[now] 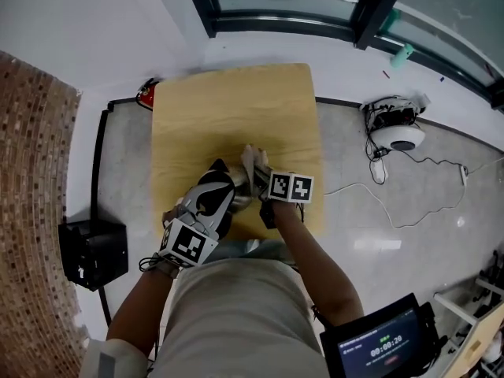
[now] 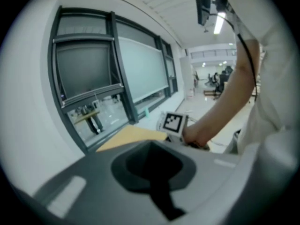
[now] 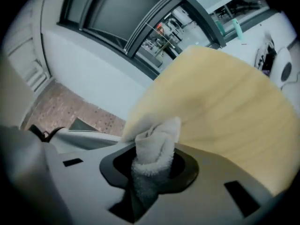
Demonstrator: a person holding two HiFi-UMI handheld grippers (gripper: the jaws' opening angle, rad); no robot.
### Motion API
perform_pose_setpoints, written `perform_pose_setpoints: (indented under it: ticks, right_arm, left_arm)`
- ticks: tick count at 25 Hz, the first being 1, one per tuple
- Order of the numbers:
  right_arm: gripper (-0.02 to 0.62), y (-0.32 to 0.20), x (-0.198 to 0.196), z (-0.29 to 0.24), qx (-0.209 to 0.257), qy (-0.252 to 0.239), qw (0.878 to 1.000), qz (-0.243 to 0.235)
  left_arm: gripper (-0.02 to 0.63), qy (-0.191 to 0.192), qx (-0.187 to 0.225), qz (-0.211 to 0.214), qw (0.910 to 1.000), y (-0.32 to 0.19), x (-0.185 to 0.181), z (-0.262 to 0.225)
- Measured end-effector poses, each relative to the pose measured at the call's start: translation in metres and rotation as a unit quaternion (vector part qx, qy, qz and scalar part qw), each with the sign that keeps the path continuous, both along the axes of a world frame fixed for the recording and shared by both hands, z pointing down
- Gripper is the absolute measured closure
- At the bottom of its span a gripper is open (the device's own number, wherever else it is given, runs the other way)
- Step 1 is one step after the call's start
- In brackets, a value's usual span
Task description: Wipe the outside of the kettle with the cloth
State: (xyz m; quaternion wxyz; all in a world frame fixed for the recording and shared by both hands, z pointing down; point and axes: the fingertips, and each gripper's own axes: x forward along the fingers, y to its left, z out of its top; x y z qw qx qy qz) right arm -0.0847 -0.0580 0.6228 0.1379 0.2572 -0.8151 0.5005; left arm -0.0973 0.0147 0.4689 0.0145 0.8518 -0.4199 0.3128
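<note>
In the head view both grippers meet over the near part of the wooden table. A white cloth stands bunched up out of my right gripper, which is shut on it; the cloth also shows ahead of the right gripper. A silvery and black shape that looks like the kettle lies between the grippers, mostly hidden. My left gripper lies over it. In the left gripper view that gripper points up at the windows and its dark recess is empty; the kettle is out of sight there.
A black box sits on the floor at the left. At the right a white device trails cables. A tablet screen is at the lower right. Windows run beyond the table. The right hand and its marker cube show in the left gripper view.
</note>
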Motion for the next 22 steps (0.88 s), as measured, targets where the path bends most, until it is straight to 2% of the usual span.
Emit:
perform_pose_setpoints:
  ticks: [1,2,3,4,5,7,8,9,10,12,13,15,17,18,20,22]
  right_arm:
    - [0.492,0.003,-0.006,-0.025,0.022,-0.022,0.999,-0.019]
    - [0.492,0.009,-0.015,-0.068,0.071,-0.072,0.994,-0.038]
    - [0.492,0.015,-0.022,-0.108,0.116,-0.122,0.985,-0.046]
    - [0.492,0.018,-0.025,-0.122,0.137,-0.144,0.979,-0.036]
    - [0.492,0.016,-0.021,-0.106,0.124,-0.128,0.984,-0.01]
    - [0.492,0.014,0.0,-0.019,0.019,-0.038,0.998,0.04]
    - [0.492,0.02,0.01,0.017,-0.031,0.008,0.999,0.036]
    - [0.492,0.029,0.017,0.032,-0.047,0.044,0.998,0.011]
    - [0.492,0.041,0.02,0.027,-0.03,0.067,0.997,-0.023]
    - [0.492,0.068,0.022,-0.004,0.018,0.082,0.992,-0.095]
    - [0.492,0.083,0.024,-0.013,0.026,0.082,0.988,-0.13]
    - [0.492,0.115,0.026,-0.019,0.011,0.084,0.975,-0.207]
    - [0.492,0.15,0.019,-0.025,-0.012,0.072,0.954,-0.29]
    - [0.492,0.165,0.011,-0.03,-0.017,0.061,0.944,-0.322]
    - [0.492,0.183,-0.013,-0.039,-0.015,0.042,0.933,-0.358]
    - [0.492,0.189,-0.036,-0.043,-0.002,0.038,0.926,-0.374]
  left_arm:
    - [0.607,0.004,-0.001,-0.002,1.0,0.001,0.0,-0.001]
    - [0.607,0.007,0.0,-0.005,1.0,0.001,0.0,-0.001]
    - [0.607,0.009,0.003,-0.007,0.9999,-0.001,-0.002,-0.002]
    - [0.607,0.009,0.005,-0.009,0.9999,-0.002,-0.004,-0.002]
    - [0.607,0.006,0.006,-0.01,0.9999,-0.002,-0.005,-0.002]
    - [0.607,0.001,0.006,-0.007,1.0,0.0,-0.008,0.0]
    - [0.607,0.003,0.006,-0.003,1.0,0.002,-0.009,0.0]
    - [0.607,0.013,0.005,0.0,0.9999,0.003,-0.009,-0.004]
    - [0.607,0.033,0.004,-0.001,0.9995,0.003,-0.009,-0.009]
    - [0.607,0.106,-0.01,-0.028,0.9939,-0.002,-0.021,-0.022]
    - [0.607,0.153,-0.021,-0.065,0.9858,-0.009,-0.037,-0.025]
    - [0.607,0.225,-0.05,-0.175,0.9572,-0.031,-0.088,-0.014]
    - [0.607,0.255,-0.109,-0.259,0.9253,-0.046,-0.129,0.017]
    - [0.607,0.262,-0.145,-0.274,0.9139,-0.048,-0.136,0.036]
    - [0.607,0.281,-0.202,-0.268,0.8991,-0.052,-0.13,0.064]
    - [0.612,0.319,-0.222,-0.261,0.8837,-0.063,-0.119,0.071]
